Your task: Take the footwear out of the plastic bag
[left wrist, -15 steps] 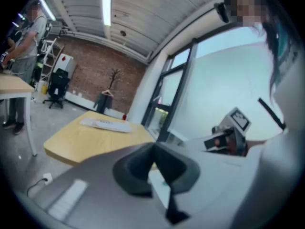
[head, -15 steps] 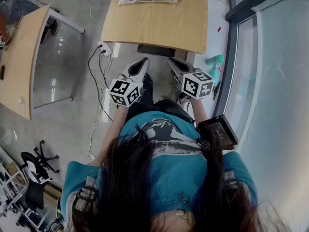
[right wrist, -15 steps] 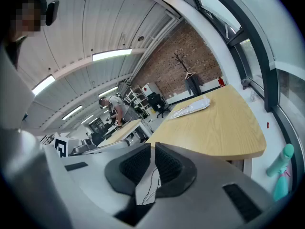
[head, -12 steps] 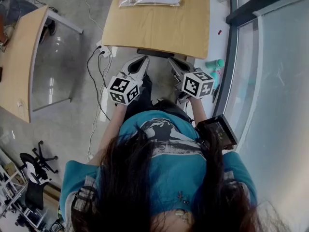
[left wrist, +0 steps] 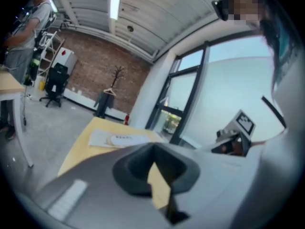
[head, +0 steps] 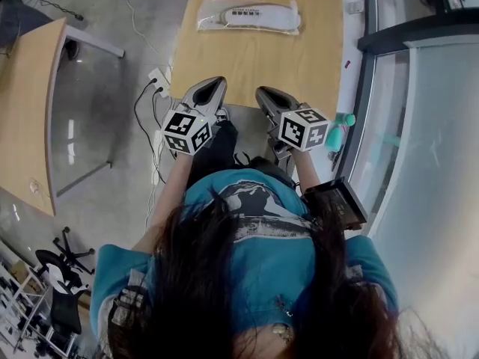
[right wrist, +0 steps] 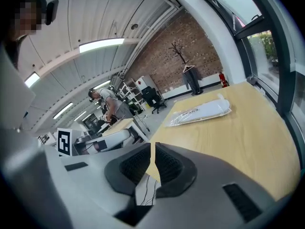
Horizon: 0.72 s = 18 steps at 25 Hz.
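Observation:
A clear plastic bag (head: 249, 15) with pale footwear inside lies flat near the far edge of the wooden table (head: 299, 58). It also shows as the bag (left wrist: 119, 138) in the left gripper view and the bag (right wrist: 200, 112) in the right gripper view. My left gripper (head: 212, 88) and my right gripper (head: 263, 94) are held side by side at the table's near edge, well short of the bag. Both have their jaws together with nothing between them. In their own views the left gripper (left wrist: 153, 152) and the right gripper (right wrist: 153, 149) point over the tabletop.
A second wooden desk (head: 30, 103) stands at the left. A power strip with cables (head: 159, 77) lies on the floor beside the table. A dark window frame (head: 367, 118) and a teal object (head: 343, 120) are at the right. A person (right wrist: 112, 106) stands far behind.
Both grippers have moved forward, from the floor below the table's front up to its near edge. The view has shifted, so the table and bag sit lower in the picture.

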Each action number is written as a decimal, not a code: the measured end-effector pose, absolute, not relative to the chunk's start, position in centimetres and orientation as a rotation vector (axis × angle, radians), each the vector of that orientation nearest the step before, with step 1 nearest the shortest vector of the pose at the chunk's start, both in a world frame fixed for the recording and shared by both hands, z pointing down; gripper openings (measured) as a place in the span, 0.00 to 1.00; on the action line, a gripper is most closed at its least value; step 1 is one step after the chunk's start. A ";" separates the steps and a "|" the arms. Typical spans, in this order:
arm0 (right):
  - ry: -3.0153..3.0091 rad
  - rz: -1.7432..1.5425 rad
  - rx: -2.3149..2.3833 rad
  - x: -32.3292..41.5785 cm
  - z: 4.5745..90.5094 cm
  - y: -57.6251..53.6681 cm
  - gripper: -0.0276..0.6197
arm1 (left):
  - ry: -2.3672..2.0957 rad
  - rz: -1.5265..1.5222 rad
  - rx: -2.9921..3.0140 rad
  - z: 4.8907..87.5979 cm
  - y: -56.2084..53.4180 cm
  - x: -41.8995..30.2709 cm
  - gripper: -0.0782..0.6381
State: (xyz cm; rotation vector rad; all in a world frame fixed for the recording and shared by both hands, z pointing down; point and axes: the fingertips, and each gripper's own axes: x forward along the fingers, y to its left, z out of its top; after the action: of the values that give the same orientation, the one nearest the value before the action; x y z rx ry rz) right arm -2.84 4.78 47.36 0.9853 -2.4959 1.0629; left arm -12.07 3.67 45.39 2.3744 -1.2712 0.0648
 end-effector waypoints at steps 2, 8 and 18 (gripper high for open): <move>-2.471 1.070 1.014 -3.7 47.6 3.1 0.09 | -1.245 0.063 2.376 45.6 1.6 -13.2 0.11; -2.387 1.070 1.104 -4.5 49.0 0.6 0.09 | -1.127 0.087 2.393 47.3 -2.6 -13.9 0.11; -2.241 1.007 1.148 -2.7 51.1 0.1 0.09 | -0.948 0.111 2.405 49.6 -5.3 -11.1 0.11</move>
State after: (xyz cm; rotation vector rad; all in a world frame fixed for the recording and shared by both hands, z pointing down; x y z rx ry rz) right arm -2.71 0.08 51.13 1.1483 -2.2413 1.0068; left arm -11.13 -5.34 49.57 2.4045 -0.9483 0.1114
